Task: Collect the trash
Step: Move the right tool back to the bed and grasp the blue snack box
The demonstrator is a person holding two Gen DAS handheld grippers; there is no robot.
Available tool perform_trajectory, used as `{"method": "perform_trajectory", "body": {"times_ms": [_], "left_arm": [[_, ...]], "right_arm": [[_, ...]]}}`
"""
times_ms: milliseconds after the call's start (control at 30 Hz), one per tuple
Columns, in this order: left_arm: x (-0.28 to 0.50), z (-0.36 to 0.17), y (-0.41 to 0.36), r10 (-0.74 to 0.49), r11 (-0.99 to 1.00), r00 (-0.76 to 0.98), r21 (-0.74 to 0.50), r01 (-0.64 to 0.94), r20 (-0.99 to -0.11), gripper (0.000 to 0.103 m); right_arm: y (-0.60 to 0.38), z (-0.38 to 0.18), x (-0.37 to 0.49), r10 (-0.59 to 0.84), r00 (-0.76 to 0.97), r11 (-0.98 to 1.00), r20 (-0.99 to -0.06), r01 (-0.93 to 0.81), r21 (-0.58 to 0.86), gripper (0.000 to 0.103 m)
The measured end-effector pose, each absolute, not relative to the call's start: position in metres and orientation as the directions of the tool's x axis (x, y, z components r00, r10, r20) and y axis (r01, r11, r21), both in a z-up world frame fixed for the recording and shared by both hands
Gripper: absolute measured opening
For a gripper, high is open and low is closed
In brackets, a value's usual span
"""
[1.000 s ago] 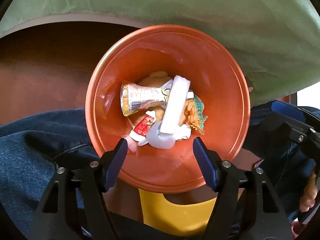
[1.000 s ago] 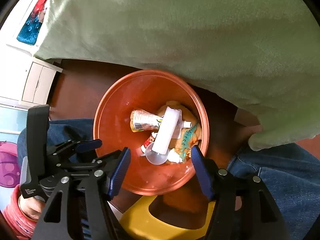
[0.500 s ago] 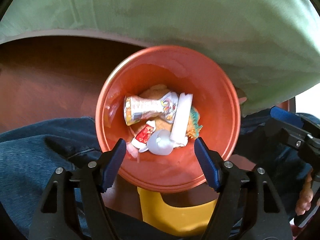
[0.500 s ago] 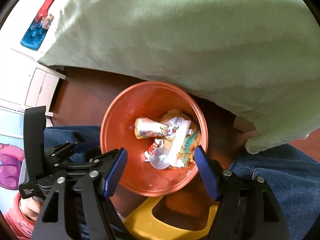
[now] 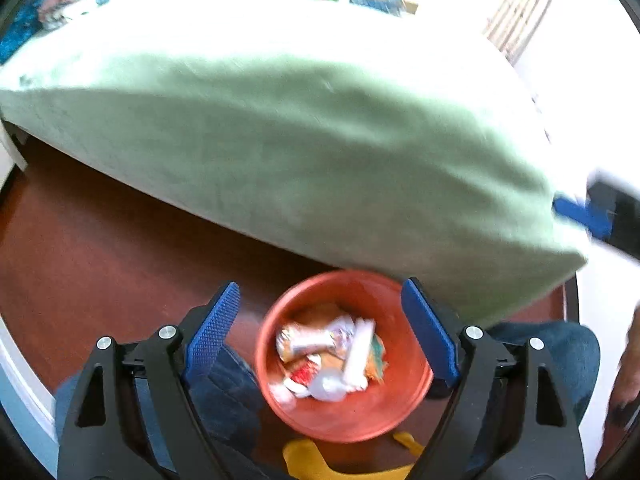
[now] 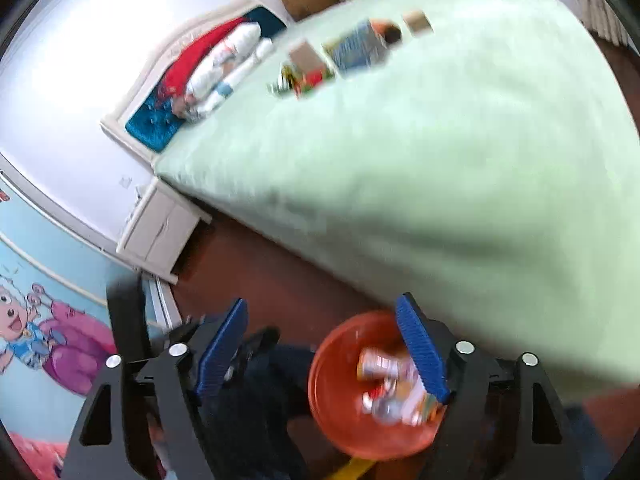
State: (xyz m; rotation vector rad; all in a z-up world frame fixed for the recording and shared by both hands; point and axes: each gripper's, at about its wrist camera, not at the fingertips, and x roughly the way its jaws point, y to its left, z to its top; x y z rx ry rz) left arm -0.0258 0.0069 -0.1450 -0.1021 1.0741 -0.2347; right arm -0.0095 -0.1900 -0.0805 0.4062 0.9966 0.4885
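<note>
Green-sheeted bed (image 5: 320,152) now fills both views as the left tool (image 5: 326,332) and right tool (image 6: 324,344), wide open and empty, have lifted from the orange bin (image 5: 280,396) holding the wrappers (image 5: 332,356), so more litter (image 6: 304,76) on the bed comes next.

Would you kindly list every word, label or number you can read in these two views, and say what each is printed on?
None can be read.
Wrappers in the orange bin: printing blurred.
Packets on the green bed: too small and blurred.
Cartoon wall picture: no legible letters.
</note>
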Motion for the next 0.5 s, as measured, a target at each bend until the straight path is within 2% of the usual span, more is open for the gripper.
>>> {"method": "perform_trajectory", "body": {"times_ms": [233, 500], "left_arm": [[-0.025, -0.136, 0.033, -0.211, 0.977, 0.493, -0.192, 0.089, -0.844, 0.081], [-0.02, -0.133, 0.053, -0.199, 0.978, 0.508, -0.205, 0.045, -0.838, 0.081]], "right_arm": [[-0.185, -0.041, 0.087, 0.546, 0.485, 0.834, -0.683, -0.233, 0.5, 0.08], [-0.183, -0.034, 0.216, 0.456, 0.554, 0.87, -0.697, -0.111, 0.481, 0.08]]}}
